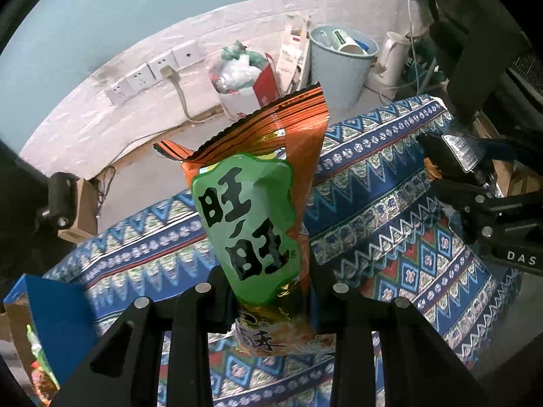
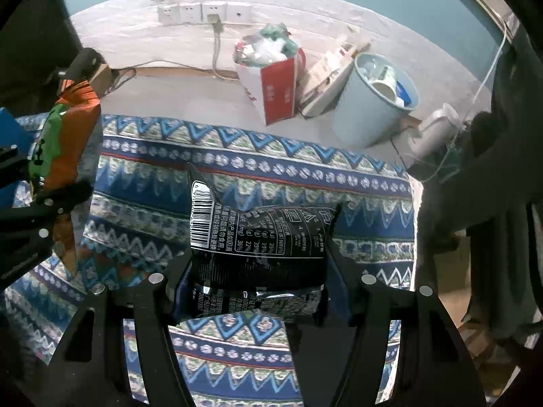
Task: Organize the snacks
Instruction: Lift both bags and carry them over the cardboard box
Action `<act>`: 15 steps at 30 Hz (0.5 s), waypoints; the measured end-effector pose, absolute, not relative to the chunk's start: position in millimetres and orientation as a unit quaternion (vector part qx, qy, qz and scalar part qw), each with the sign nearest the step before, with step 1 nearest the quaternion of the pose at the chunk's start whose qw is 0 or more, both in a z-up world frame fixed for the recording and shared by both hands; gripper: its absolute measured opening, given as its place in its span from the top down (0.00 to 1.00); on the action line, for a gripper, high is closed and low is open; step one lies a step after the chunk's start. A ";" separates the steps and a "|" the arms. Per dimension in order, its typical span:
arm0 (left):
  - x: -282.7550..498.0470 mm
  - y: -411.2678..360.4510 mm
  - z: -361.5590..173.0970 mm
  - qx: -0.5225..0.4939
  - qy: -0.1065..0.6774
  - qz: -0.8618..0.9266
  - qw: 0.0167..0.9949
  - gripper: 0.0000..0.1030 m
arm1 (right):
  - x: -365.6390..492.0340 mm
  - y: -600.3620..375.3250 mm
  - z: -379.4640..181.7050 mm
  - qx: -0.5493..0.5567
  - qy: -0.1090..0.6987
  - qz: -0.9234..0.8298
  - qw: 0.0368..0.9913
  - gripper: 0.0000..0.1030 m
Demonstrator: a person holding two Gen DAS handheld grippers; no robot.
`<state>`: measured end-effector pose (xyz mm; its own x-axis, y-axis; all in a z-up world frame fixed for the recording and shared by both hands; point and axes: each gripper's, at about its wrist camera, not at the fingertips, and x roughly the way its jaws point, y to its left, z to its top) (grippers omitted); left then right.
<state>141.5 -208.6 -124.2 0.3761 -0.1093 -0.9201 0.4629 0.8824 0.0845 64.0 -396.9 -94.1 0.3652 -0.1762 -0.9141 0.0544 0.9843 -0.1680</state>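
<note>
My left gripper (image 1: 268, 291) is shut on an orange snack bag with a green label (image 1: 258, 203) and holds it upright above the patterned tablecloth (image 1: 424, 254). My right gripper (image 2: 254, 285) is shut on a black snack bag with a barcode (image 2: 258, 237), held above the same cloth (image 2: 237, 162). In the left wrist view the right gripper with the black bag (image 1: 454, 159) is at the right. In the right wrist view the left gripper with the orange bag (image 2: 68, 129) is at the left.
A blue box (image 1: 57, 318) with a snack packet inside sits at the lower left of the table. On the floor behind are a red and white bag of rubbish (image 2: 271, 78), a pale blue bin (image 2: 376, 101), a white kettle (image 2: 434, 132) and wall sockets (image 2: 203, 12).
</note>
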 end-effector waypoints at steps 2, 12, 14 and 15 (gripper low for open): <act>137.2 -198.0 -117.1 0.166 0.528 -0.174 0.815 0.69 | 64.4 -388.6 -88.6 -0.057 0.554 -0.065 0.828 0.37; 118.3 -132.9 -89.6 0.160 0.527 -0.158 0.819 0.69 | 65.2 -325.6 -66.2 -0.083 0.536 -0.019 0.840 0.37; 113.9 -116.5 -83.5 0.157 0.527 -0.152 0.821 0.69 | 68.6 -309.3 -62.6 -0.091 0.533 -0.007 0.841 0.37; 112.1 -111.3 -80.6 0.157 0.527 -0.148 0.822 0.69 | 70.0 -303.6 -61.0 -0.094 0.532 -0.002 0.842 0.37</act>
